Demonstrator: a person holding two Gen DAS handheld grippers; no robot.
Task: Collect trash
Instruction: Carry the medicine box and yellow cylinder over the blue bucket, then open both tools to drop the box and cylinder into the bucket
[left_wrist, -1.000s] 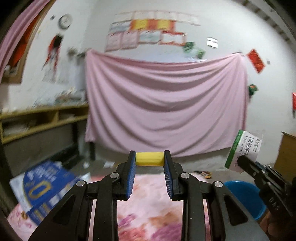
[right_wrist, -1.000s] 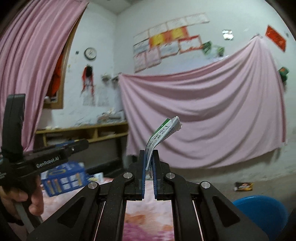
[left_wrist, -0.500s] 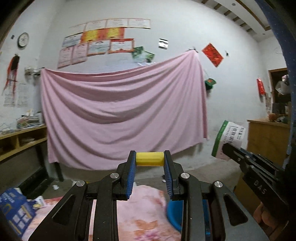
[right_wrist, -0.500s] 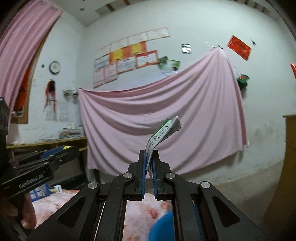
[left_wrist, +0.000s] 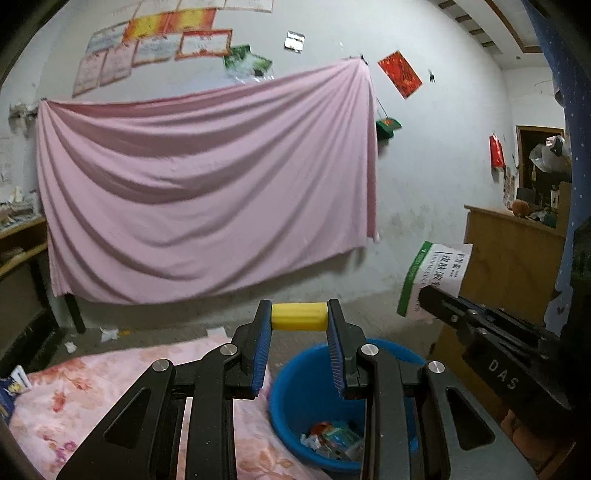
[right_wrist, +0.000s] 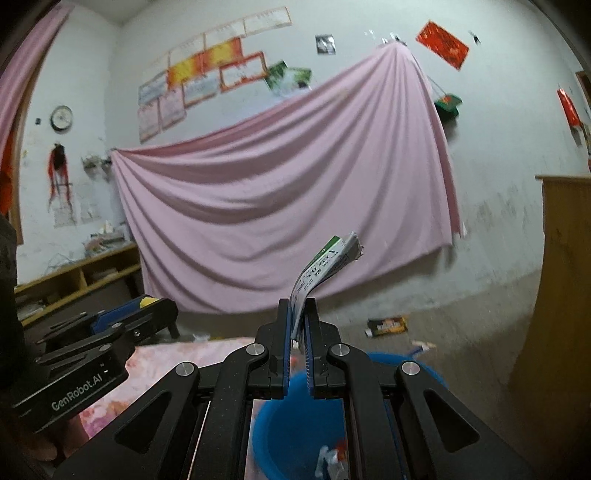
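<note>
Flattened green-and-white carton (right_wrist: 325, 266) is pinched by its lower edge in the right gripper (right_wrist: 300, 325), jaws nearly together on it; most of it sticks up and forward past the tips. Yellow cylinder (left_wrist: 300, 316) is clamped crosswise at the very tips of the left gripper (left_wrist: 300, 332). Blue bucket (left_wrist: 295, 384) sits below and just ahead of both, trash already in the bottom.

Risks, as I read it:
- Carton is light and flat: released from this height it could flutter and land on the floral bedspread (left_wrist: 110, 387) left of the bucket, or the floor beyond.
- Cylinder is held only at the tips, so it could roll out early.
- Both grippers are close together, so they could collide over the rim.
</note>
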